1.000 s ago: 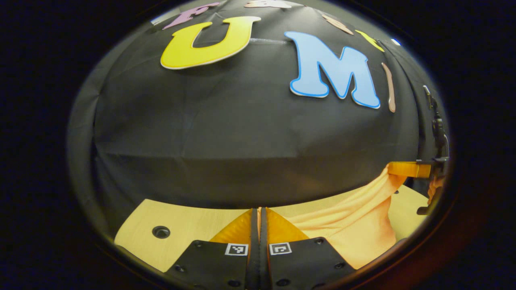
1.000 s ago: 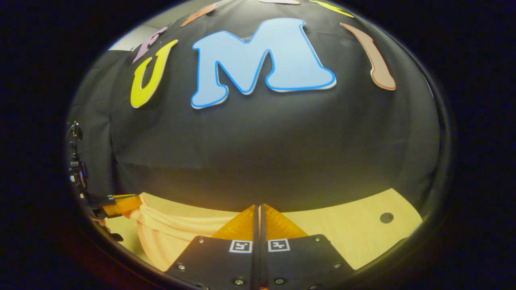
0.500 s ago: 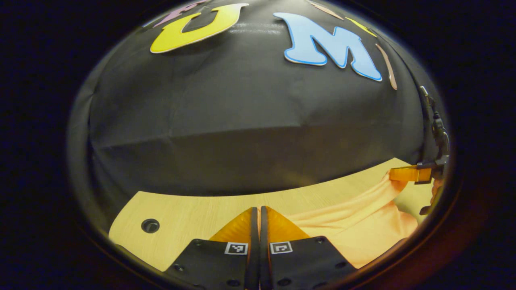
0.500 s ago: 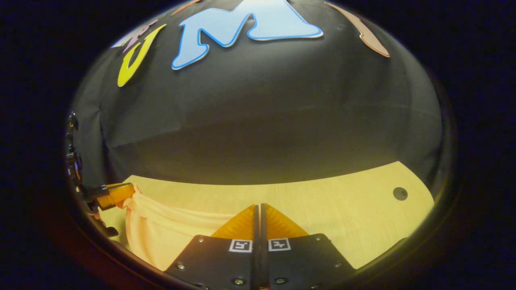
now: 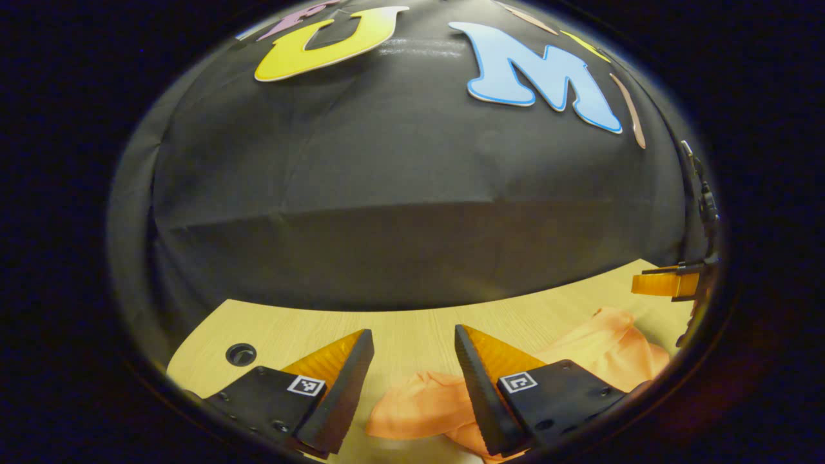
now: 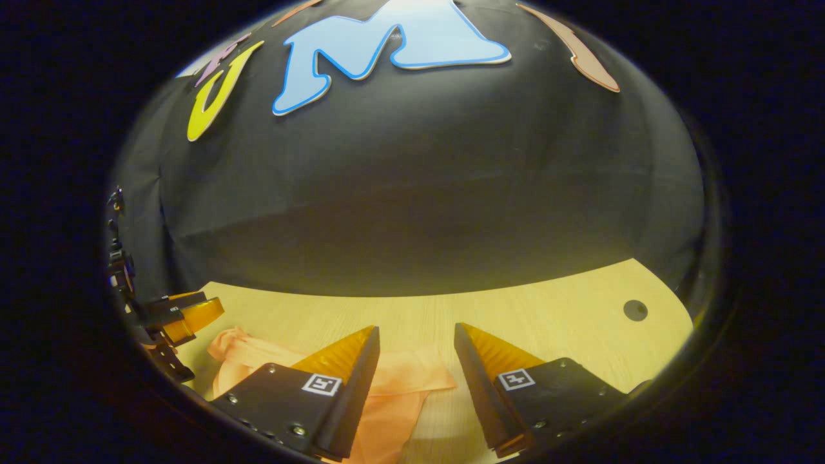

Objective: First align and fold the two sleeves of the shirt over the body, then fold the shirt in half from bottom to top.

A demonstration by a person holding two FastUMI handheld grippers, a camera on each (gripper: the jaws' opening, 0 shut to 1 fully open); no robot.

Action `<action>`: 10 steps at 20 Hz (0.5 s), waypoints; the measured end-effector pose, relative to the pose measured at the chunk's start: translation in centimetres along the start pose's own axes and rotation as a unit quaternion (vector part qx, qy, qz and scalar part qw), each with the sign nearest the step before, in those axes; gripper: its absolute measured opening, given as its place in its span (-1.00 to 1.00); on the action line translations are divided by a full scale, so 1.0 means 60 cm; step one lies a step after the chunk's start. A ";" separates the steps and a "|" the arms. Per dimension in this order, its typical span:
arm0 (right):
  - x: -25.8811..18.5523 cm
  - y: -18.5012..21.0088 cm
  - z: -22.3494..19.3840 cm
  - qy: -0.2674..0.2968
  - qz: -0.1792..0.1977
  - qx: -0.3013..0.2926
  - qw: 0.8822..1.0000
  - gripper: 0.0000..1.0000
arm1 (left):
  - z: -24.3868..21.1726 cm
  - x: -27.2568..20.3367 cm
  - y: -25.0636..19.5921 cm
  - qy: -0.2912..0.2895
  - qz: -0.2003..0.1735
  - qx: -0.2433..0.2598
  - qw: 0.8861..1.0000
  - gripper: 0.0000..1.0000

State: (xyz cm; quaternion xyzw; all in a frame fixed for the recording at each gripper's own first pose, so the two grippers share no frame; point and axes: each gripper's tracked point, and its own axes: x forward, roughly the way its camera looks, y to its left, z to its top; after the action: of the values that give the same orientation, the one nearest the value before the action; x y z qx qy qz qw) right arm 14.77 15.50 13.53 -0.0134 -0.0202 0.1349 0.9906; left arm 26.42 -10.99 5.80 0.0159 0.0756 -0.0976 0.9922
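Both hand-held grippers, L (image 5: pixel 412 380) & R (image 6: pixel 416 377), spread wide, holding nothing. Orange shirt (image 6: pixel 393 386) lying bunched on tabletop (image 6: pixel 548 322) under them. Soft, light, floppy; best pinched at hem corners.

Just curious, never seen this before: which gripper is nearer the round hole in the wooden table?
Right. The hole lies just beyond the open right gripper on its outer side; the left gripper hangs far across the table.

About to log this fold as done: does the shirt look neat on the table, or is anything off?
Not neat. The orange shirt lies on the wooden table with rumpled, bunched edges rather than flat ones. Both the left gripper and right gripper are open above it, holding nothing.
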 end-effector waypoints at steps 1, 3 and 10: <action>-0.002 0.002 0.002 -0.002 0.000 -0.003 1.000 0.46 | -0.002 0.000 0.001 0.002 0.000 0.002 1.000 0.66; -0.007 0.005 0.005 -0.006 0.002 -0.007 1.000 0.46 | -0.001 -0.002 0.001 0.003 0.000 0.005 1.000 0.66; -0.077 0.040 0.021 -0.026 0.017 -0.029 0.999 0.48 | 0.041 -0.062 -0.013 -0.014 0.014 -0.003 1.000 0.87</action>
State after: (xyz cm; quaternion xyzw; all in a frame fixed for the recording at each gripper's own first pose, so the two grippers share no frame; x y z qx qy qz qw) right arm 9.64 16.60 14.56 -0.0385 -0.0496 0.1514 0.9865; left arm 23.06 -11.14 8.81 0.0129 0.0618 -0.0833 0.9945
